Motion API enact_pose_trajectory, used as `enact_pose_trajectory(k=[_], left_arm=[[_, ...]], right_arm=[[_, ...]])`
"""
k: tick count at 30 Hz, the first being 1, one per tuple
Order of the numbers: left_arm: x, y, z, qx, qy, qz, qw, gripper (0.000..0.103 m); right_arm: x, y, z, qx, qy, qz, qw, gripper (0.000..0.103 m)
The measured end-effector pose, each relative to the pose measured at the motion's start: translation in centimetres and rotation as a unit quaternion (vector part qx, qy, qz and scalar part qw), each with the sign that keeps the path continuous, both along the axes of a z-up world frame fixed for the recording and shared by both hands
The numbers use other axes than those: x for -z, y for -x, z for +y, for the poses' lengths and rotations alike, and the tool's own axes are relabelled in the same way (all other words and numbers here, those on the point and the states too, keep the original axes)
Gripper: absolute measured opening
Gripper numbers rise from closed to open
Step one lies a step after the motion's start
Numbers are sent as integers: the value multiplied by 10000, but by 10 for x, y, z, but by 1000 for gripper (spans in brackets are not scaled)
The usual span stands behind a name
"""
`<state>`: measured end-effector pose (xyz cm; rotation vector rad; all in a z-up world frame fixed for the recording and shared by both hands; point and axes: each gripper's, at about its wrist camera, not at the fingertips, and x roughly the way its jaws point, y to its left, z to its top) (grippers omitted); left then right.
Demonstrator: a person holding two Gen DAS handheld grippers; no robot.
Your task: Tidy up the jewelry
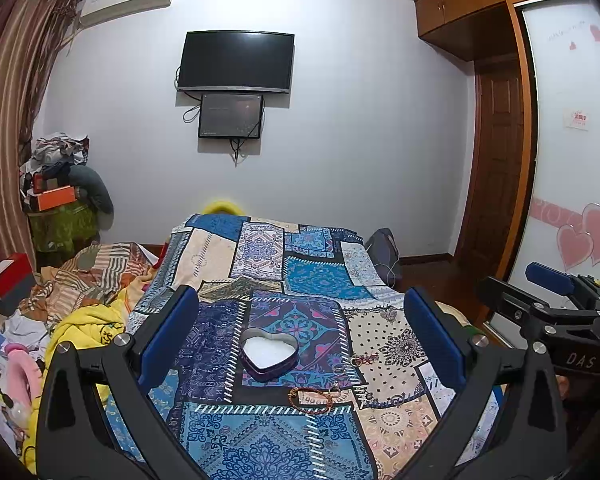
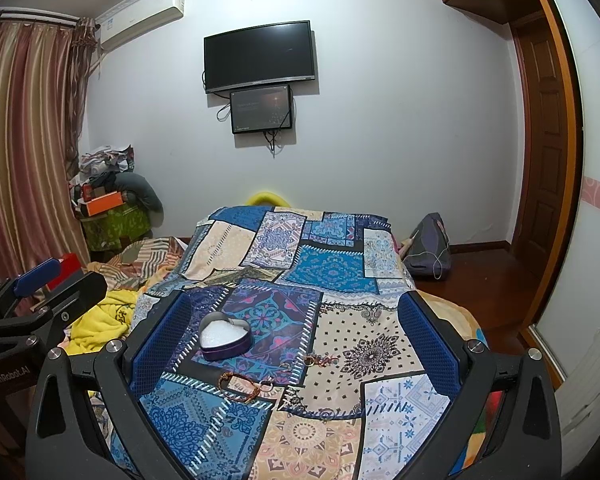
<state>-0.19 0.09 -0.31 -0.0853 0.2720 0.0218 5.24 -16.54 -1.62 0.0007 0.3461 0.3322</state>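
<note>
A heart-shaped tin [image 1: 269, 354] with white lining is lying open on a patchwork bedspread [image 1: 324, 276]. A beaded bracelet [image 1: 312, 400] and small rings [image 1: 356, 361] are lying just beside it. Both the left gripper [image 1: 300, 344] and right gripper [image 2: 296, 344] are hovering above, fingers spread apart, holding nothing.

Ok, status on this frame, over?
Left claw open, empty. Right claw open, empty. Heart box lidless on bedspread; bracelet and rings loose beside it. Nothing blocking.
</note>
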Motion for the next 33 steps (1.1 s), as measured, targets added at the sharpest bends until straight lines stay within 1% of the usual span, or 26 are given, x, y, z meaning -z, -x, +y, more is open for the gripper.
enact_pose_trajectory(k=[33], left_arm=[[1,-2,-2,9,-47,72,10000,103]], right_arm=[[-5,3,1,-3,12,-40,10000,102]])
